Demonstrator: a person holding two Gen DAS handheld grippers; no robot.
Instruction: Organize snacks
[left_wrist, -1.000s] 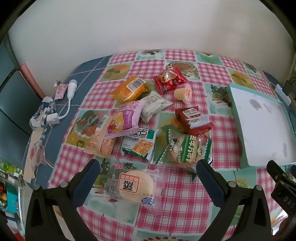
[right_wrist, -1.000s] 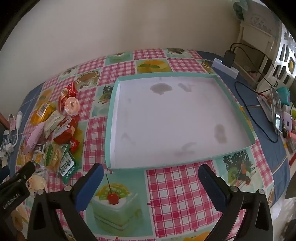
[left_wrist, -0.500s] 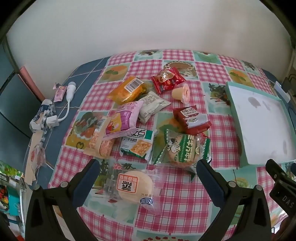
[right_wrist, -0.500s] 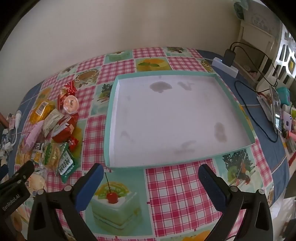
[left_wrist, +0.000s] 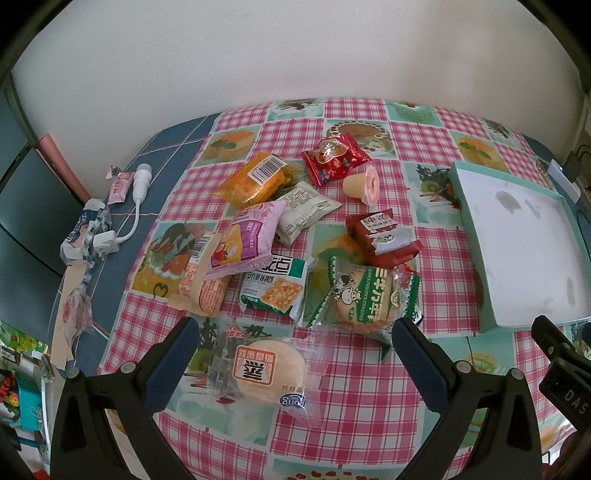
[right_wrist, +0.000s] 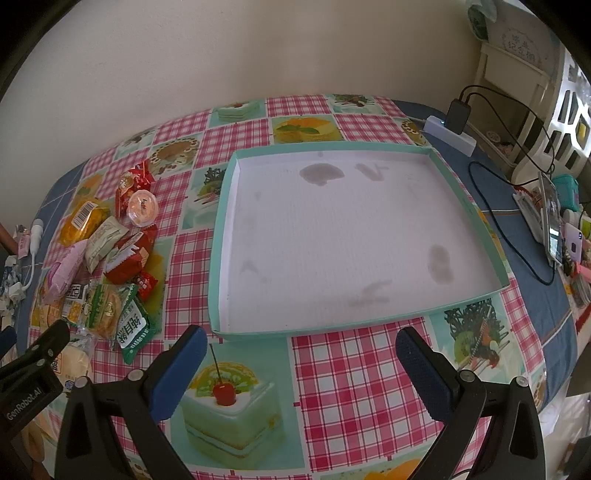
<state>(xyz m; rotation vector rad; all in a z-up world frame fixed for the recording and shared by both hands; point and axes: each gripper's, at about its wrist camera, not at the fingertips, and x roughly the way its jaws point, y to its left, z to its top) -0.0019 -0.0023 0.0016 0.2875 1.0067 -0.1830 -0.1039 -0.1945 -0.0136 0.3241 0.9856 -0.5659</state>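
Observation:
Several wrapped snacks lie in a loose pile on the checked tablecloth: a clear-wrapped round bun (left_wrist: 271, 367), a green cookie pack (left_wrist: 364, 297), a red pack (left_wrist: 382, 240), a pink pack (left_wrist: 245, 240), an orange pack (left_wrist: 255, 181) and a jelly cup (left_wrist: 364, 184). My left gripper (left_wrist: 293, 345) hangs open just above the bun, empty. A shallow teal box (right_wrist: 221, 236) with a white, stained floor sits to the right of the pile and holds nothing. In front of its near wall my right gripper (right_wrist: 301, 354) is open and empty.
A white charger and cable (left_wrist: 135, 201) with crumpled wrappers lie on the blue left edge of the table. A power strip with black cables (right_wrist: 450, 129) and a phone (right_wrist: 550, 218) sit on the right side. A wall runs behind the table.
Both views have drawn back and up slightly, so the snacks and the box look a little smaller. Nothing on the table has moved, and both grippers stay open.

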